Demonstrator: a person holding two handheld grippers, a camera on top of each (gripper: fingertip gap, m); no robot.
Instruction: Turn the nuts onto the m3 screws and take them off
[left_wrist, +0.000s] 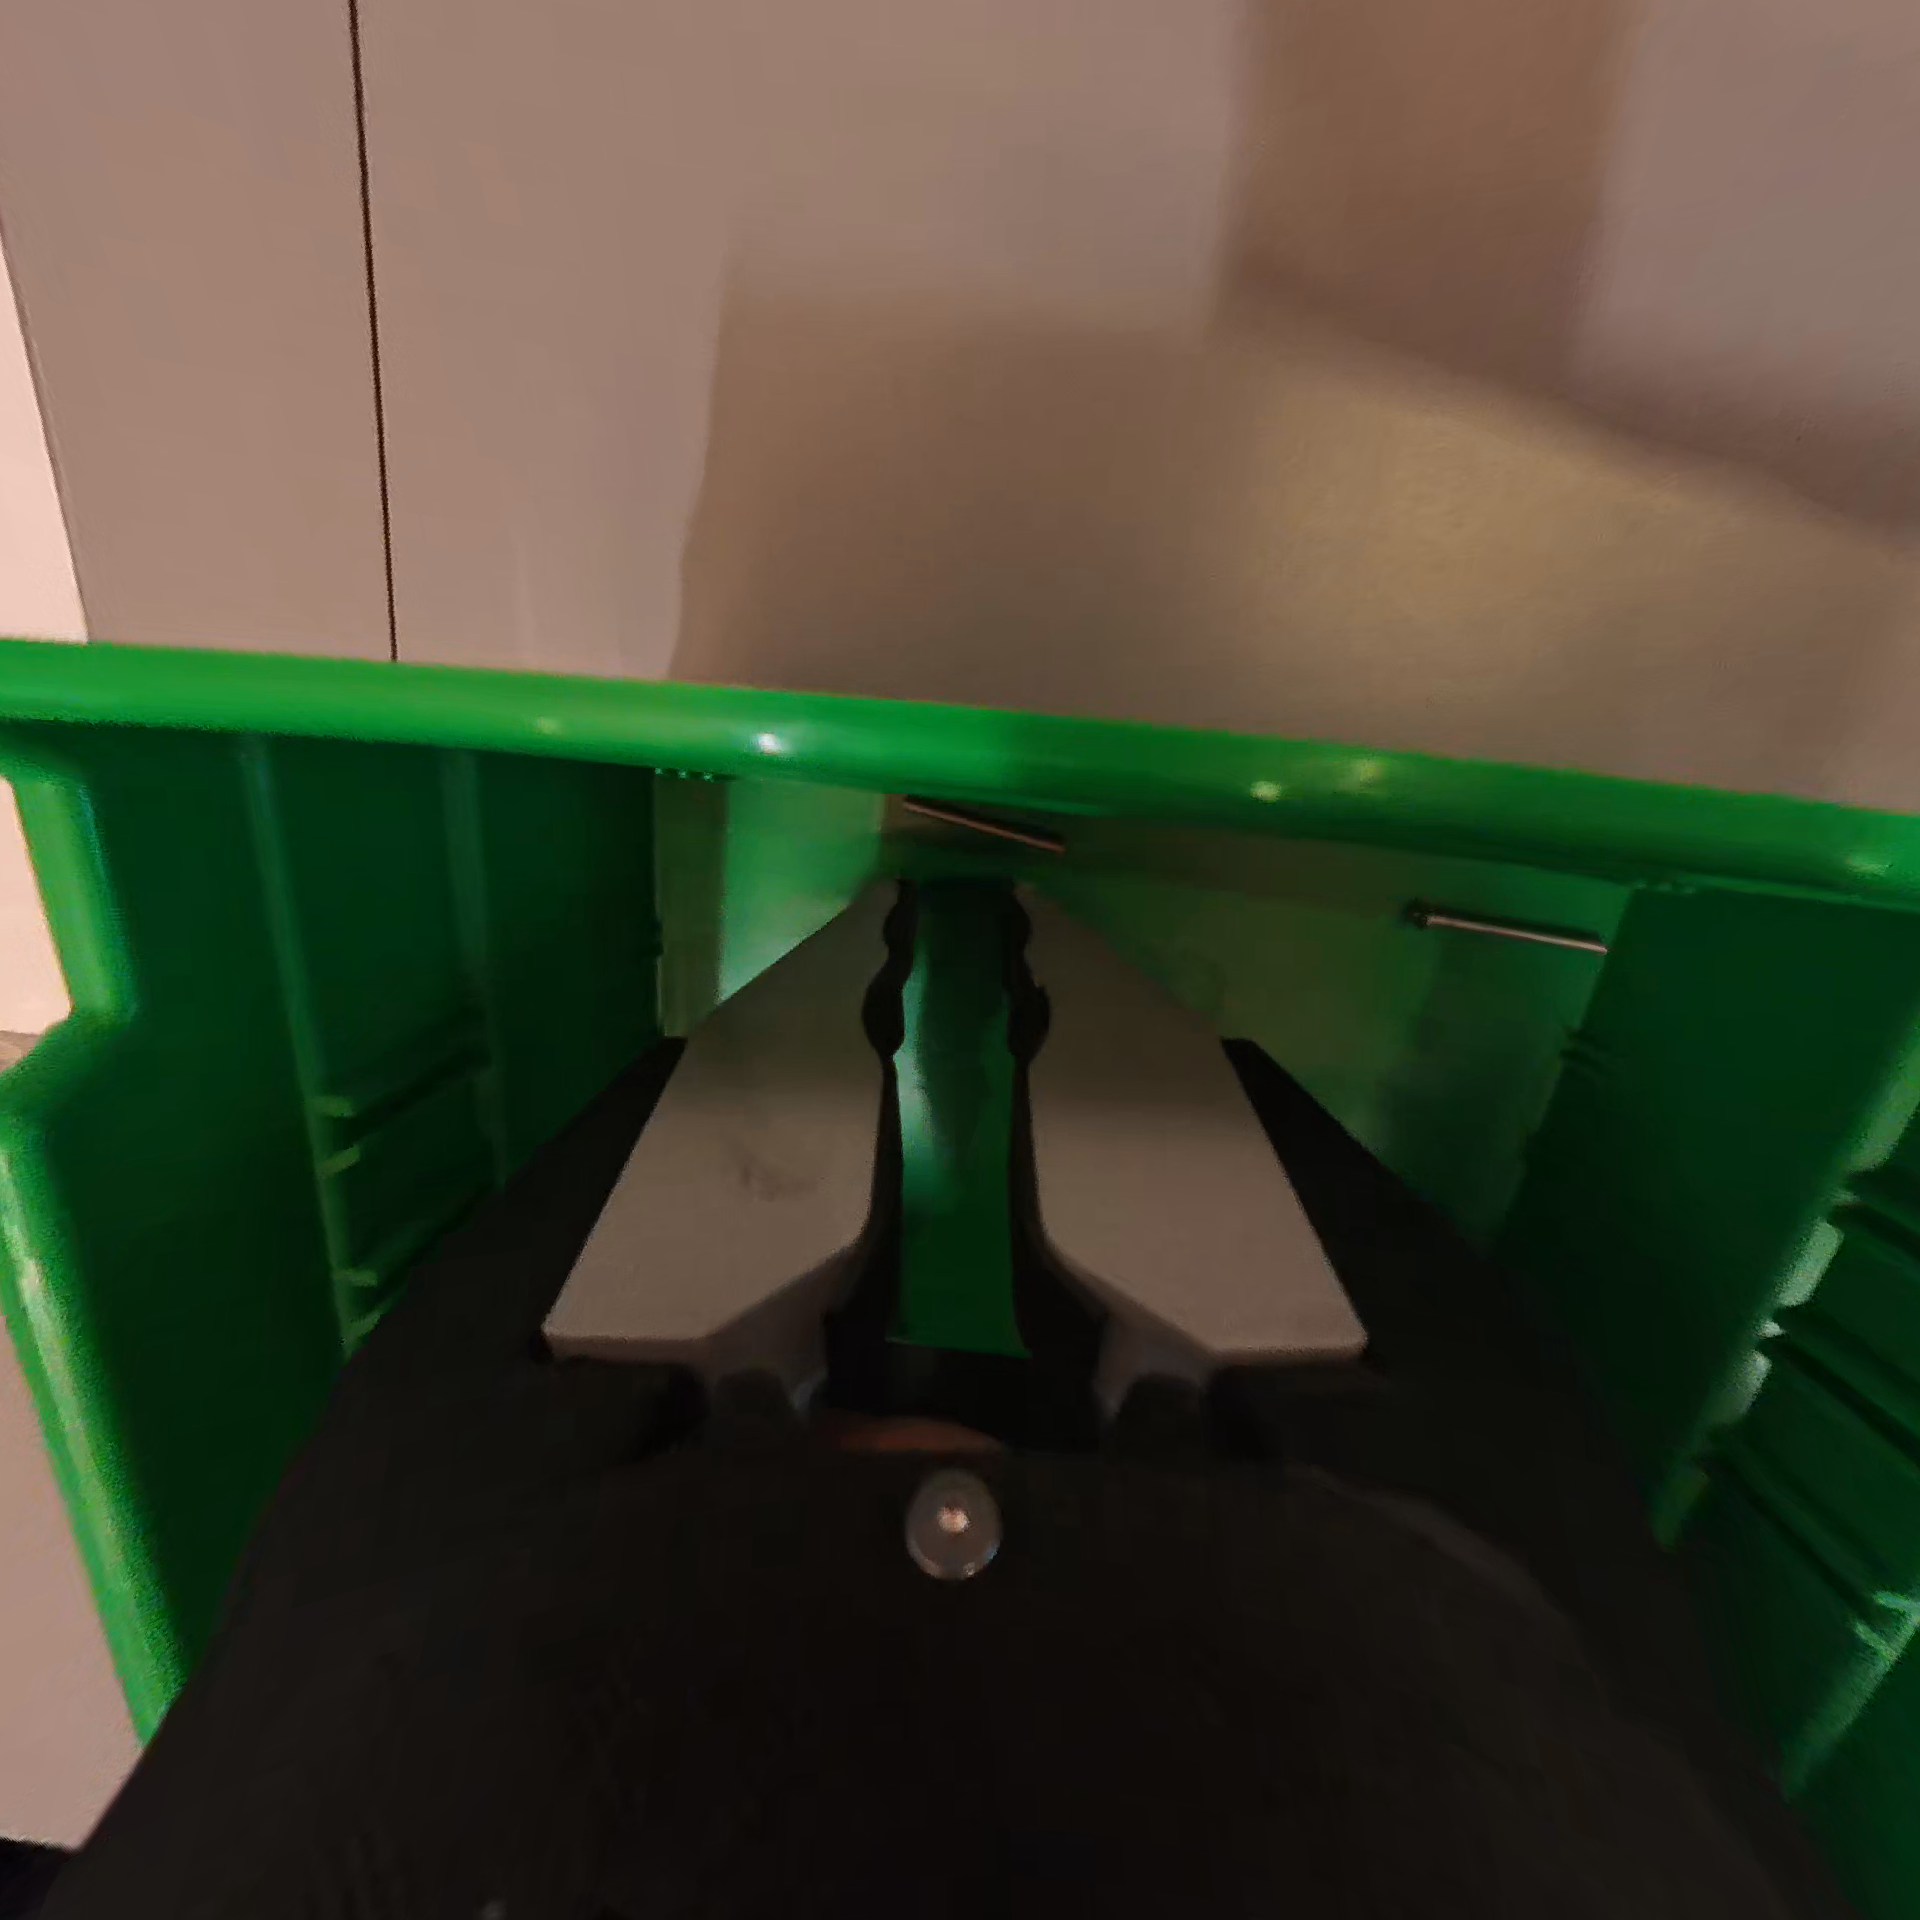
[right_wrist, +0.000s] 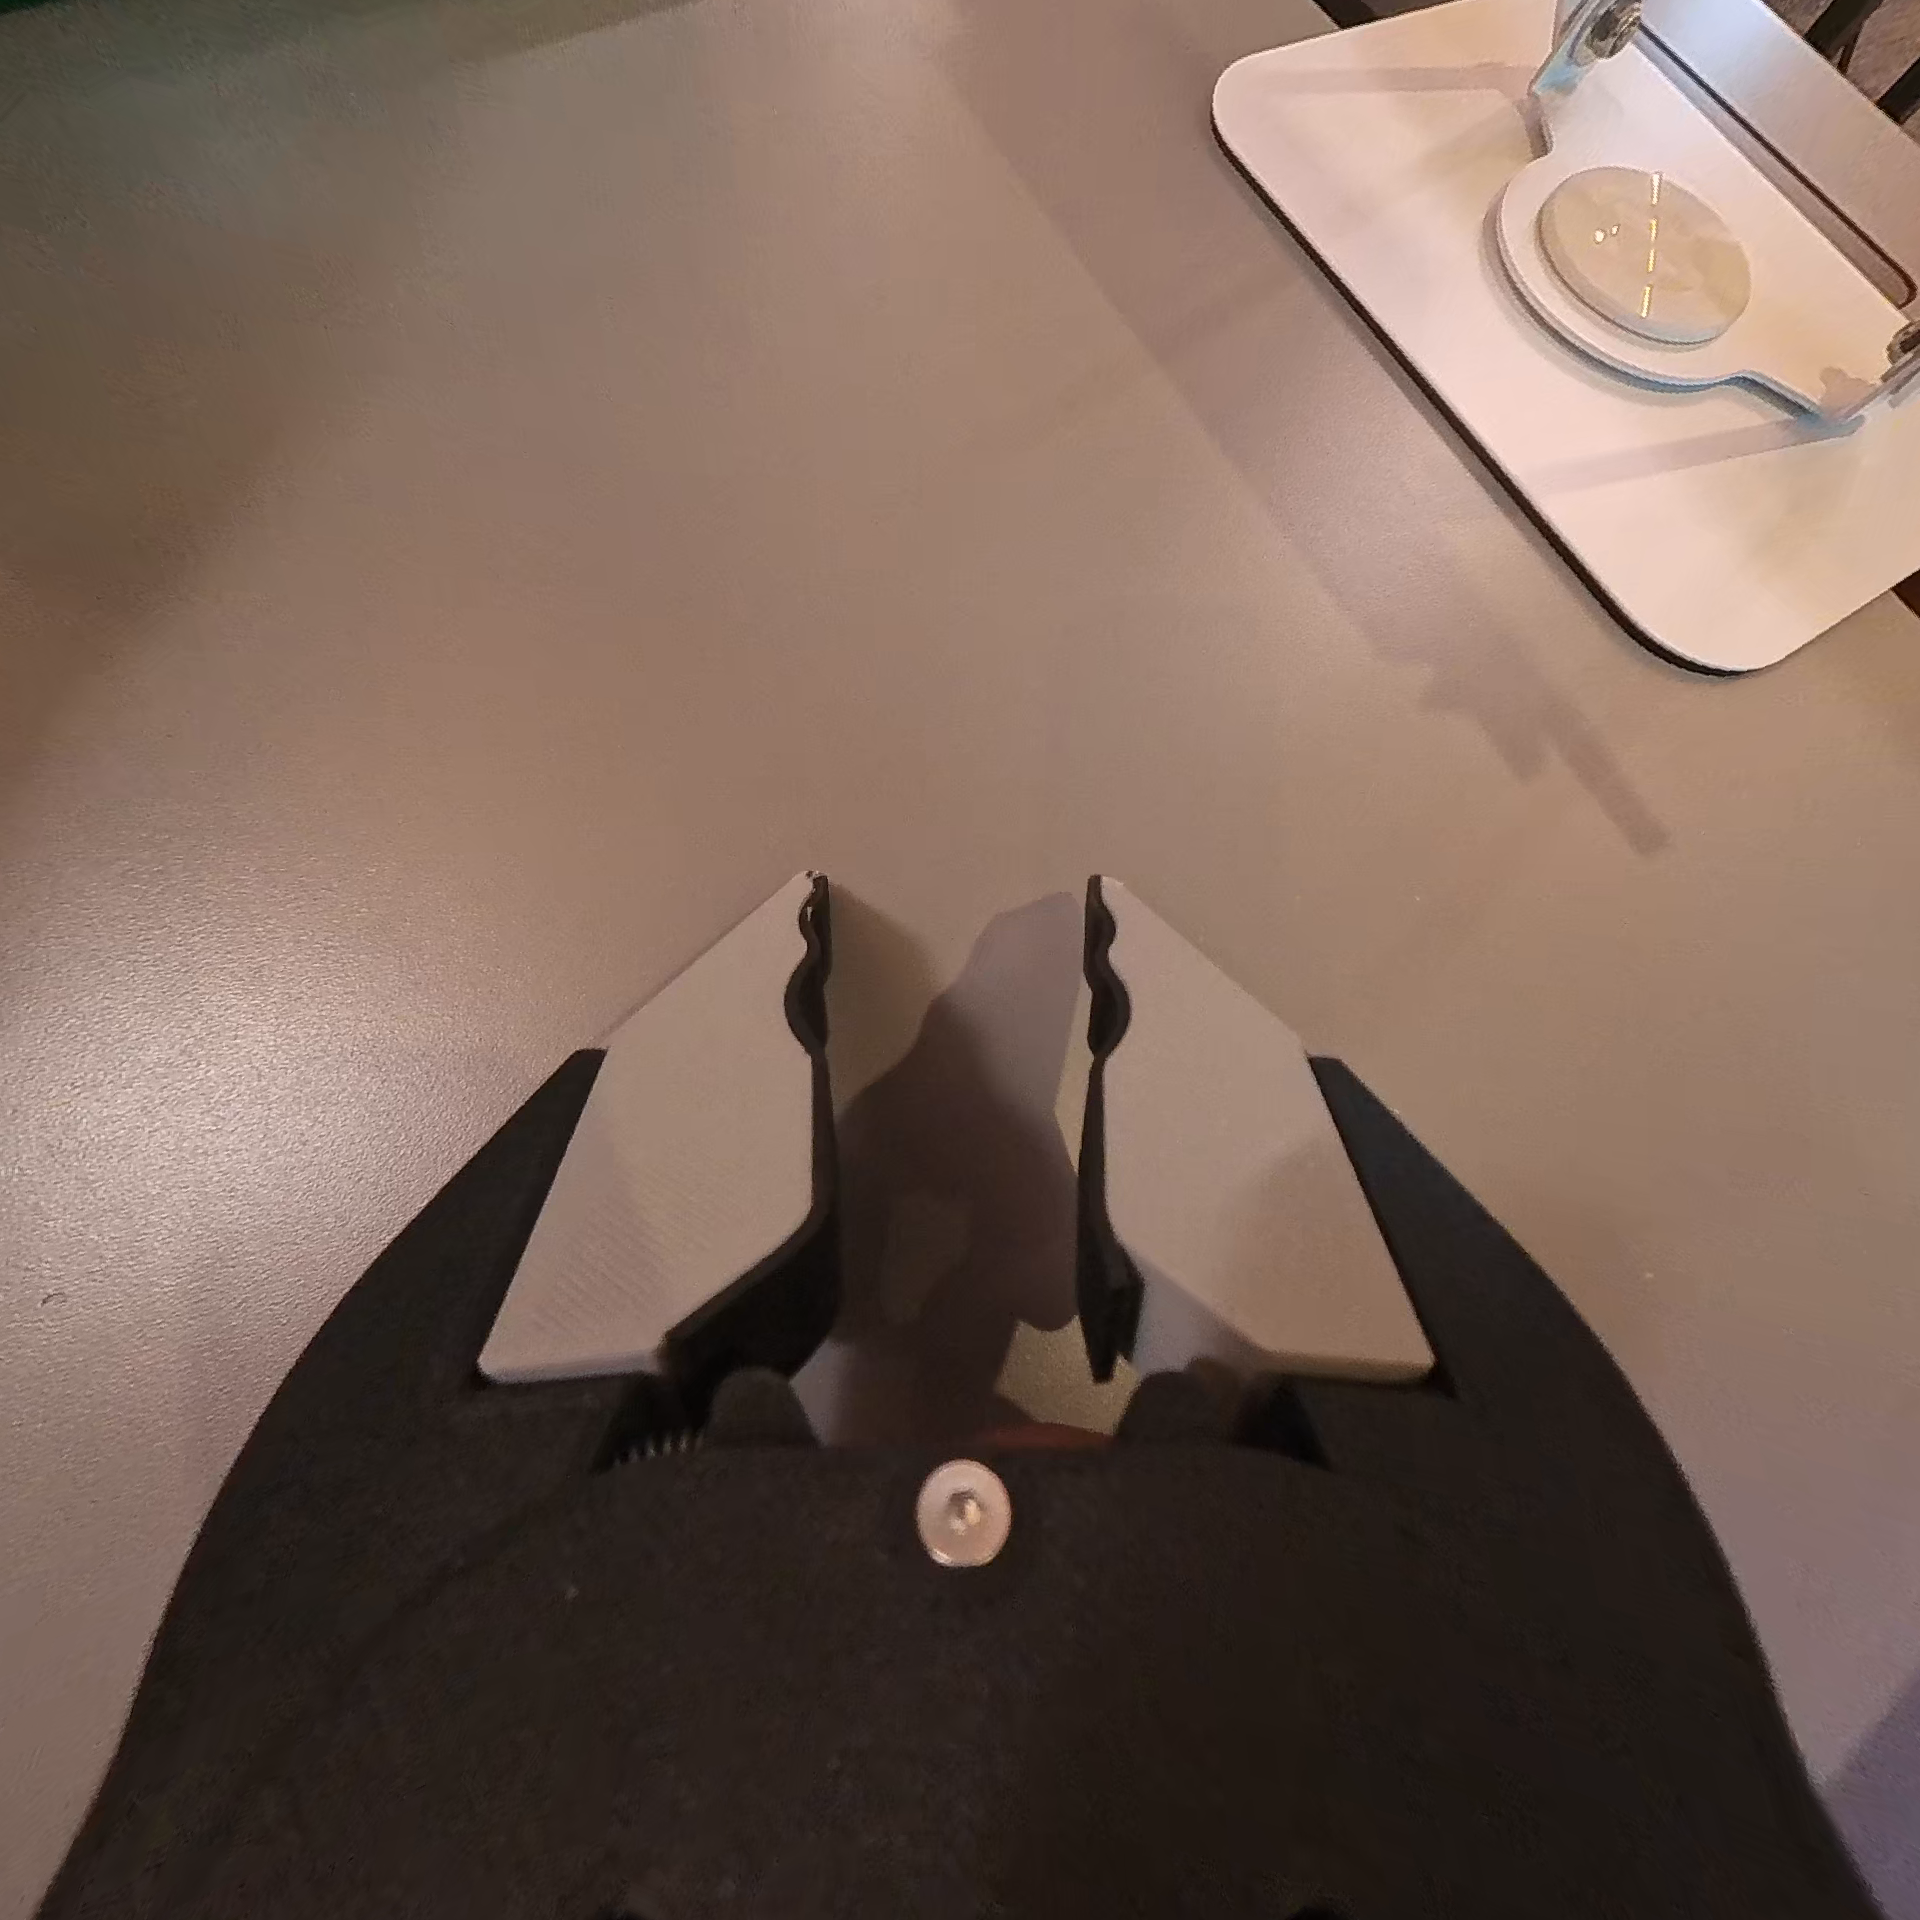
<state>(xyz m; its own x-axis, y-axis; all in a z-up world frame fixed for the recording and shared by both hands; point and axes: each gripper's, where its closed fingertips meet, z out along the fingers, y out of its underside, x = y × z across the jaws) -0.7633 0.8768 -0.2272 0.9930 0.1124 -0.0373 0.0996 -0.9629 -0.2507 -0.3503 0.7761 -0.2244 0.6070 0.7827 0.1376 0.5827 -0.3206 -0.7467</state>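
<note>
In the left wrist view my left gripper (left_wrist: 958, 914) reaches into a green plastic bin (left_wrist: 1039, 743). Its jaws are a little apart with nothing between them; only the green bin floor shows in the gap. Two thin metal screws lie in the bin: one (left_wrist: 982, 826) just beyond the fingertips by the far wall, another (left_wrist: 1507, 928) further right. No nuts are visible. In the right wrist view my right gripper (right_wrist: 956, 899) is open and empty, held just over the grey table (right_wrist: 727, 520).
The bin's ribbed side walls (left_wrist: 1787, 1299) close in on both sides of the left gripper. A white flat stand base (right_wrist: 1558, 312) with a round disc and a metal arm sits on the table at the far right of the right wrist view. Across from one pair of fingers to the other is roughly 45 centimetres.
</note>
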